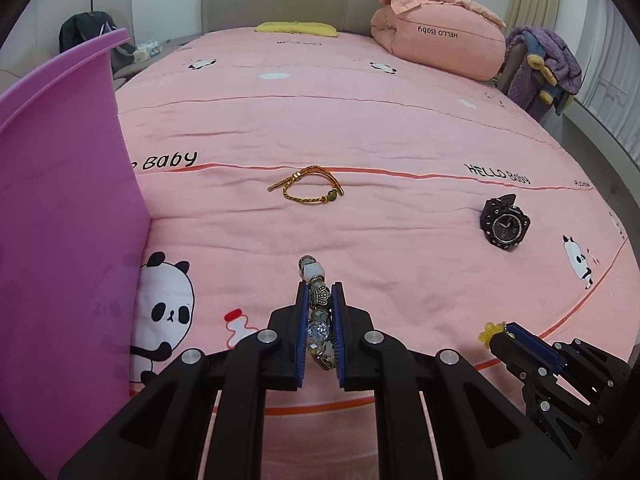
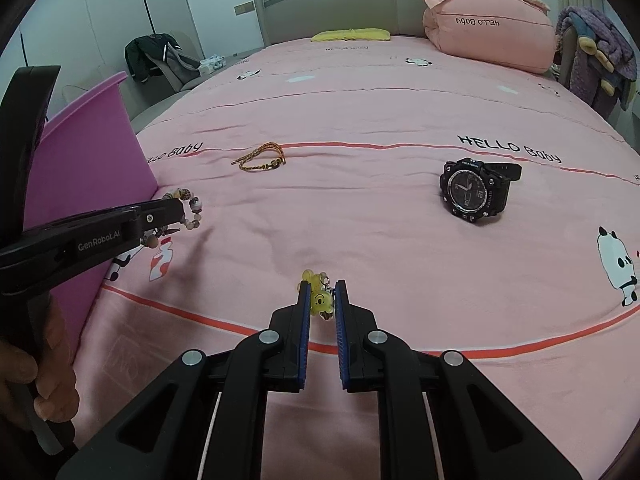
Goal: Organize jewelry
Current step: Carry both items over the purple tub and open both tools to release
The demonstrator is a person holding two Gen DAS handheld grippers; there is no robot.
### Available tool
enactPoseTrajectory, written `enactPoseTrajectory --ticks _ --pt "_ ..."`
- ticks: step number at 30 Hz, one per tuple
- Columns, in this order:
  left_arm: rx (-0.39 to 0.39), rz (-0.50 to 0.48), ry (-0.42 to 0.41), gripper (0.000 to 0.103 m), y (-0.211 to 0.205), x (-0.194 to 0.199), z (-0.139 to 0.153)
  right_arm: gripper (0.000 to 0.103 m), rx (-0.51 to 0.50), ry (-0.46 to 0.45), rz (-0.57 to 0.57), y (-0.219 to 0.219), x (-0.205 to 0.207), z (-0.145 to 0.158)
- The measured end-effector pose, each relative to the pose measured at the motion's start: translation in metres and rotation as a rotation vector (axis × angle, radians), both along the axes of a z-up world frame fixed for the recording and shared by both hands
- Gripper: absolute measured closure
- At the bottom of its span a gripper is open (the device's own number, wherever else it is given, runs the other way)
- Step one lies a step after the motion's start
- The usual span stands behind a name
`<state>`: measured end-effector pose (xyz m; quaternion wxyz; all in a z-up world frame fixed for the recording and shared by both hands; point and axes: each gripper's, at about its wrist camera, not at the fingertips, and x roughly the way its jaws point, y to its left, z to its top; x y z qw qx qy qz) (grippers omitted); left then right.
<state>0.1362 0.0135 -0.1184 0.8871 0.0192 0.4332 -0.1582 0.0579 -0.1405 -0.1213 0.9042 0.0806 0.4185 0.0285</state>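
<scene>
My left gripper (image 1: 319,292) is shut on a beaded bracelet (image 1: 316,312) of silver, clear and white beads, held above the pink bedspread; in the right wrist view that left gripper (image 2: 176,210) shows beside the purple bin with the beaded bracelet (image 2: 192,208) hanging from it. My right gripper (image 2: 320,290) is shut on a yellow bear charm (image 2: 320,300); in the left wrist view the right gripper (image 1: 502,330) holds the yellow charm (image 1: 489,334) at lower right. A gold cord bracelet (image 1: 308,190) (image 2: 260,158) and a black watch (image 1: 503,222) (image 2: 474,190) lie on the bed.
A tall purple bin (image 1: 60,220) (image 2: 88,152) stands on the bed at the left. A folded pink quilt (image 1: 436,36) and a yellow pillow (image 1: 296,28) lie near the headboard. A hand (image 2: 48,380) grips the left tool's handle.
</scene>
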Motion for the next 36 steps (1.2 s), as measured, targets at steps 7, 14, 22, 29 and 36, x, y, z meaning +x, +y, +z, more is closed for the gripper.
enactPoseTrajectory --ticks 7,14,22,29,36 --pt "-0.004 0.001 -0.023 0.092 -0.004 -0.035 0.035 0.092 0.034 -0.04 0.001 -0.008 -0.02 0.028" --pt "-0.006 0.019 -0.083 0.092 0.0 -0.066 0.084 0.092 0.069 -0.098 0.011 -0.014 -0.036 0.066" --pt "-0.025 0.052 -0.176 0.092 0.013 -0.095 0.141 0.092 0.097 -0.168 0.053 0.001 -0.048 0.112" --pt "-0.036 0.109 -0.241 0.092 0.045 -0.108 0.177 0.092 0.108 -0.24 0.137 0.038 -0.048 0.158" --pt "-0.028 0.203 -0.299 0.092 0.105 -0.114 0.201 0.092 0.151 -0.283 0.259 0.094 -0.035 0.192"
